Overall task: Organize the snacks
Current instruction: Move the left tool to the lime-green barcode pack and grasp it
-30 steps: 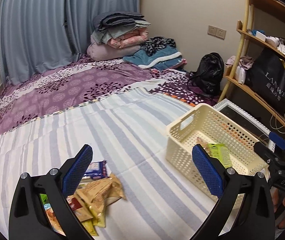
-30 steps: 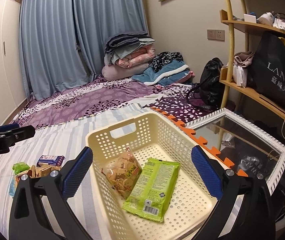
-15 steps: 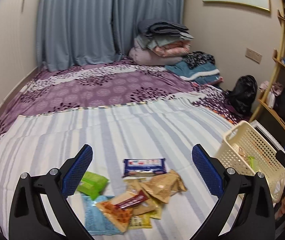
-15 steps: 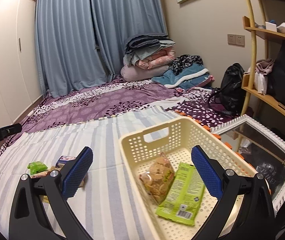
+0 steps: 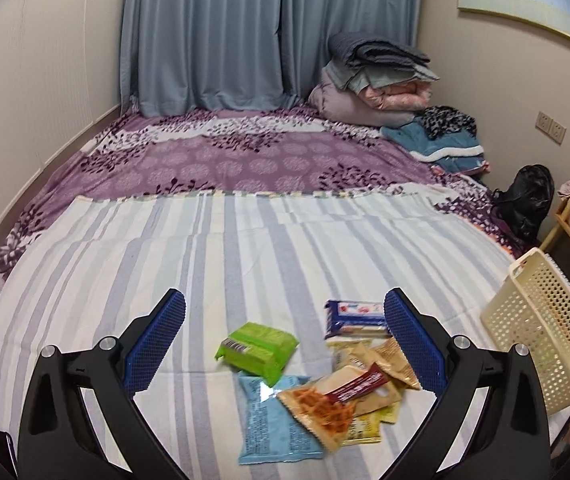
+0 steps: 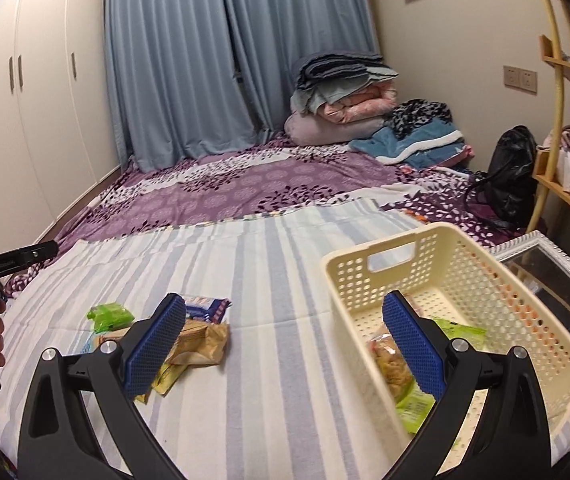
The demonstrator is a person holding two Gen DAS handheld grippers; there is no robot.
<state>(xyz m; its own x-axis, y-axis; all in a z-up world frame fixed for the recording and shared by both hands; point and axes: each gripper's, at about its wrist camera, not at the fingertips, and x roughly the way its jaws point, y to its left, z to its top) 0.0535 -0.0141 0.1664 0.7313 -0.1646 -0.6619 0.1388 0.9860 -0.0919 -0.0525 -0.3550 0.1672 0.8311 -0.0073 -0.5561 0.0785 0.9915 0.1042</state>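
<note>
The left claw is held wide apart and empty above a loose pile of snack pkts on the striped sheet of the bed, w/ a green pkt framed between its fingers and a blue-and-white pkt just beside the right finger. The right claw is likewise spread w/ nothing gripped, set over the near rim of the cream basket, in which a biscuit bag and a light-green pkt are lying. The basket is seen well apart from the pile, to its right.
</note>
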